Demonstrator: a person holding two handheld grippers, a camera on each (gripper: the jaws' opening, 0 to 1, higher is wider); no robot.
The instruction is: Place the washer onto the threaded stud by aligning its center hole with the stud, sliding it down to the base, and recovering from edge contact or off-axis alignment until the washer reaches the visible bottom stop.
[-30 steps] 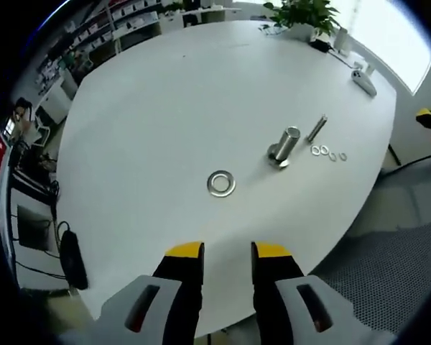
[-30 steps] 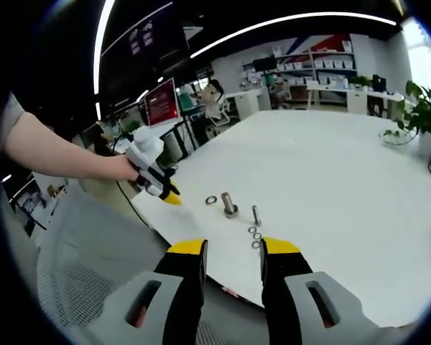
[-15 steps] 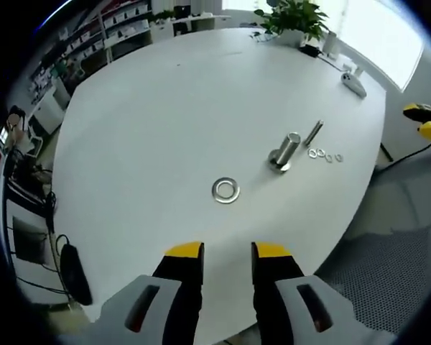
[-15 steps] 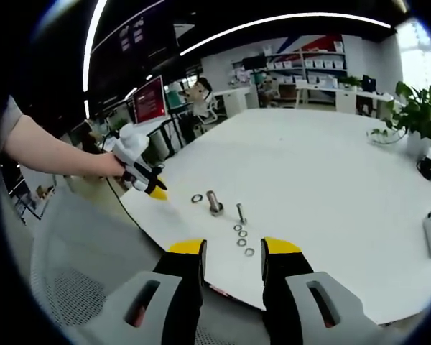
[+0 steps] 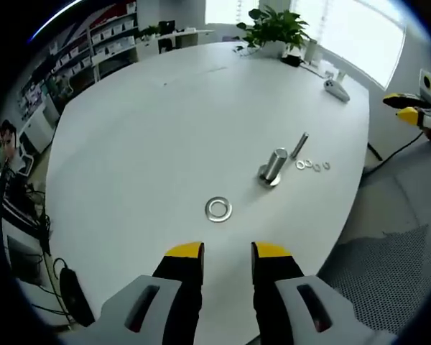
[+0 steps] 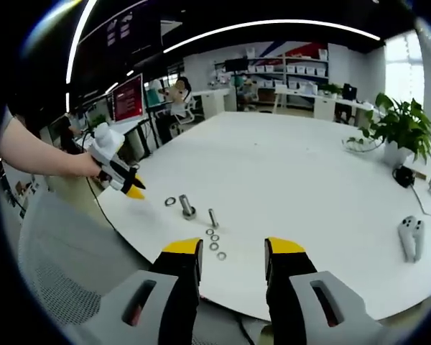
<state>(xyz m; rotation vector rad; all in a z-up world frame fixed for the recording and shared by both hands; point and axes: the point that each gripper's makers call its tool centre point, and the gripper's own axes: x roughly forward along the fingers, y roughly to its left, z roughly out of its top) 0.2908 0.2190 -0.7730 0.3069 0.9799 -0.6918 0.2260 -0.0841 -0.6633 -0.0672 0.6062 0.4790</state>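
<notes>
In the left gripper view the left gripper [image 5: 227, 250] hangs over the near edge of the white table [image 5: 158, 122], its yellow-tipped jaws parted with nothing between them. The washer [image 5: 218, 209] lies flat just ahead of the tips, a little to the left of the gap. The threaded stud [image 5: 273, 164] stands upright on its flanged base further ahead and to the right, well apart from the washer, with a loose bolt [image 5: 299, 144] and a row of small rings [image 5: 312, 166] beyond it. The washer looks like a thin, rigid steel ring — light, hard and slippery, lying flush on a smooth top. It would best be pinched across its outer rim, or tipped up at one edge first, leaving the centre hole free.

In the right gripper view the right gripper [image 6: 231, 250] is likewise released and empty — off the table's edge. The washer [image 6: 170, 202] sits far ahead and to the left, just beside the stud [image 6: 187, 208], with the left gripper [image 6: 133, 190] close to its left.
</notes>
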